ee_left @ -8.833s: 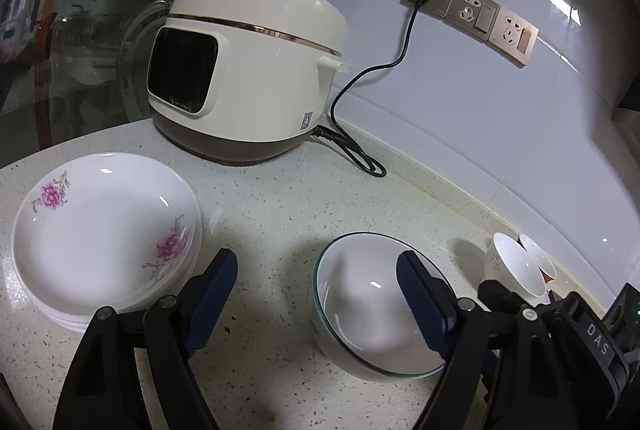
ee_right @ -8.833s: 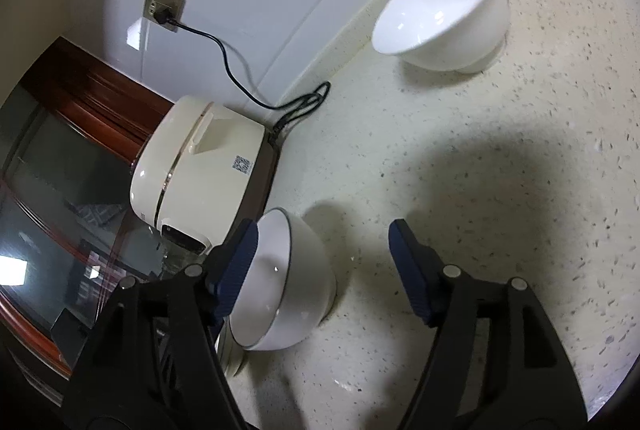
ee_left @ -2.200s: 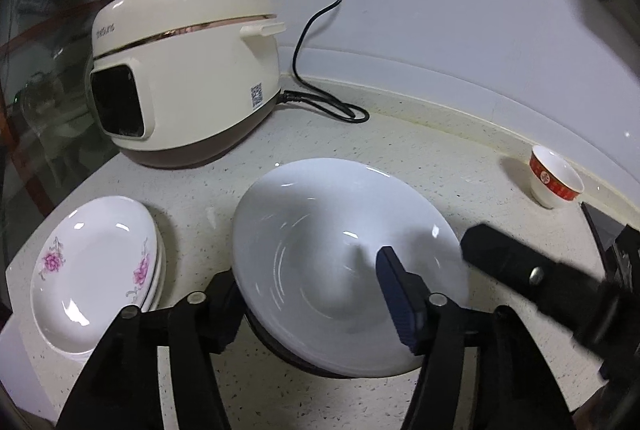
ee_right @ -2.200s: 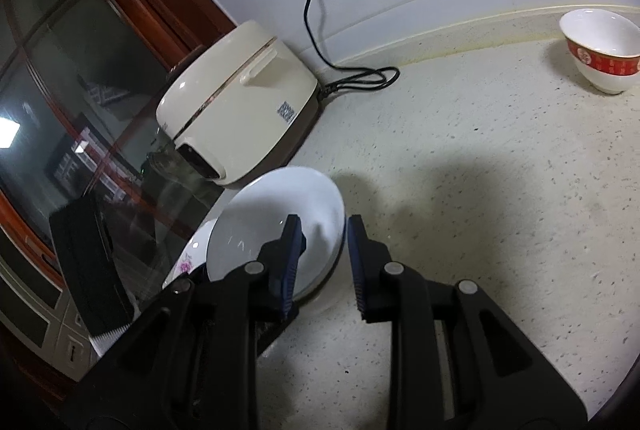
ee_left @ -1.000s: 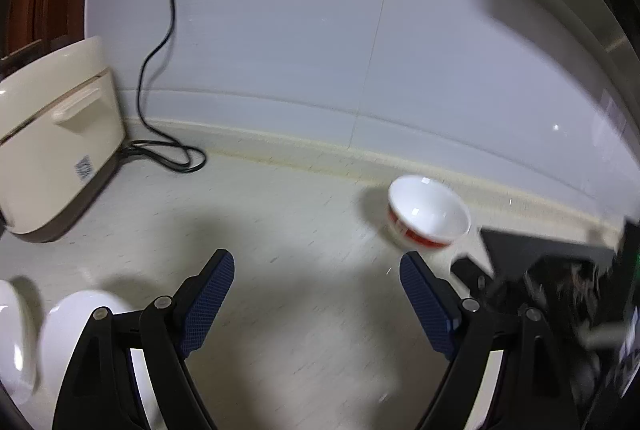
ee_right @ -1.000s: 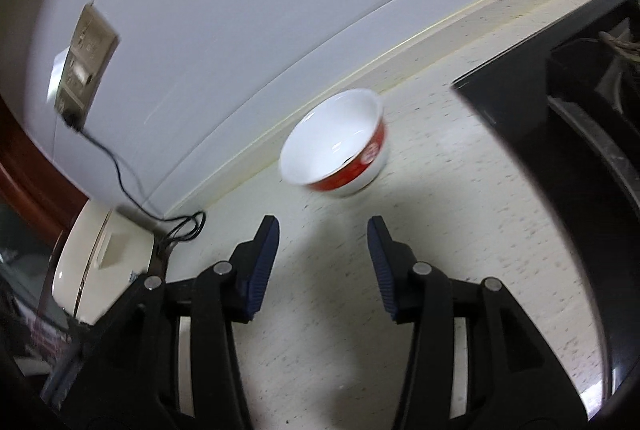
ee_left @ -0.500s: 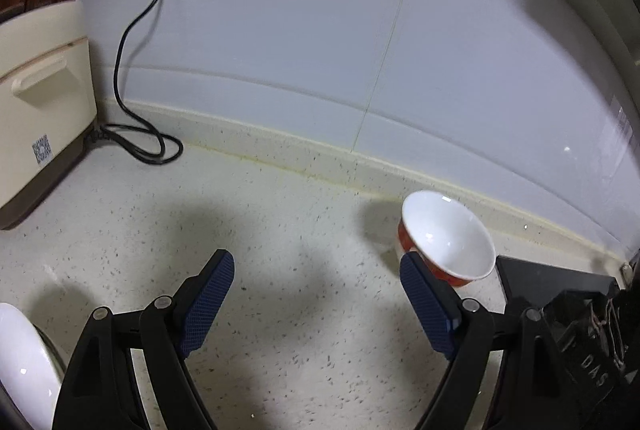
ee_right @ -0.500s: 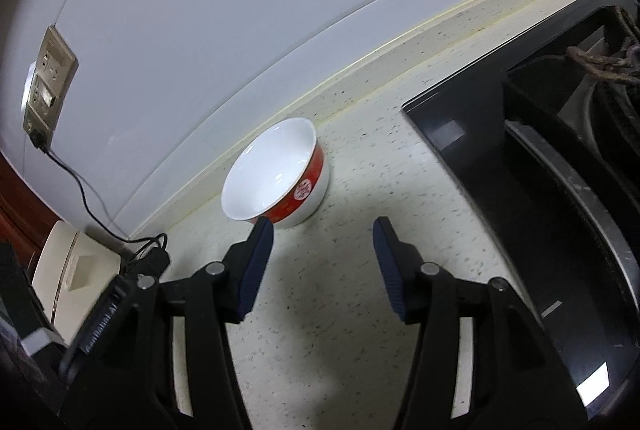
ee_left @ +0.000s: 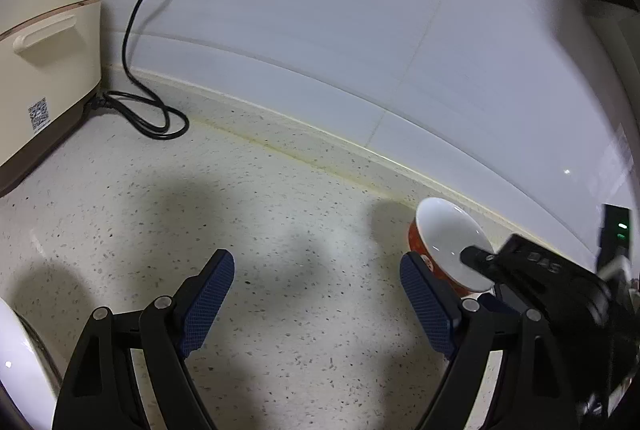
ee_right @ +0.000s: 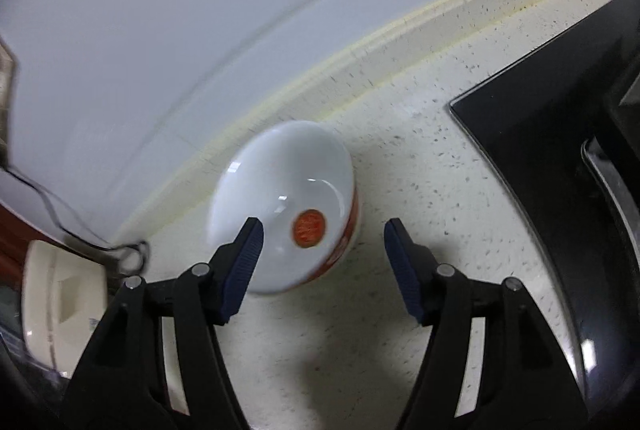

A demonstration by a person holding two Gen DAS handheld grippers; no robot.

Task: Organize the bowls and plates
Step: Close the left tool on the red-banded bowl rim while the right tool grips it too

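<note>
A small white bowl with a red outside and a red mark inside (ee_right: 286,206) stands on the speckled counter near the wall. My right gripper (ee_right: 324,262) is open just in front of it, its left finger over the bowl's near rim, its right finger beside the bowl. The bowl also shows in the left wrist view (ee_left: 448,242), partly behind the right gripper's body. My left gripper (ee_left: 316,294) is open and empty over bare counter. A white dish edge (ee_left: 16,370) shows at the lower left.
A cream rice cooker (ee_left: 44,58) stands at the left with its black cord (ee_left: 148,110) looped on the counter. A black stove top (ee_right: 560,158) lies to the right of the bowl. The white tiled wall runs close behind the bowl.
My right gripper has moved in close to the red bowl and opened wider. My left gripper has drifted a little, and the right gripper's body now covers part of the bowl in its view.
</note>
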